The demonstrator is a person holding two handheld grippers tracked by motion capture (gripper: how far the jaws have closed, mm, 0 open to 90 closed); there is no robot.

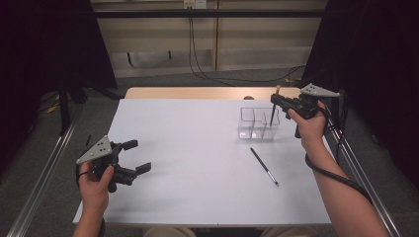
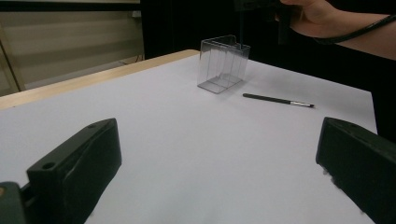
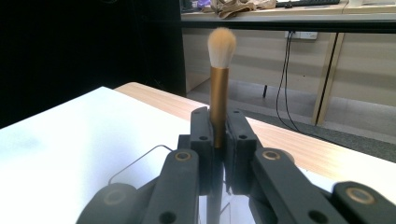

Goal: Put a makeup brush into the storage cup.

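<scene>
My right gripper (image 1: 274, 100) (image 3: 218, 128) is shut on a makeup brush (image 3: 218, 93) with a gold ferrule and pale bristles pointing up. In the high view the brush (image 1: 273, 112) stands upright with its dark handle reaching down into the right part of a clear plastic box (image 1: 258, 123) (image 2: 223, 63). A second, thin dark brush (image 1: 264, 167) (image 2: 278, 100) lies flat on the white table in front of the box. My left gripper (image 1: 139, 156) (image 2: 219, 172) is open near the table's front left, nothing between its jaws.
The white sheet (image 1: 197, 158) covers the table, with a strip of bare wood (image 1: 197, 93) along the far edge. Metal rails (image 1: 44, 173) run down both sides. Dark curtains and cables stand behind.
</scene>
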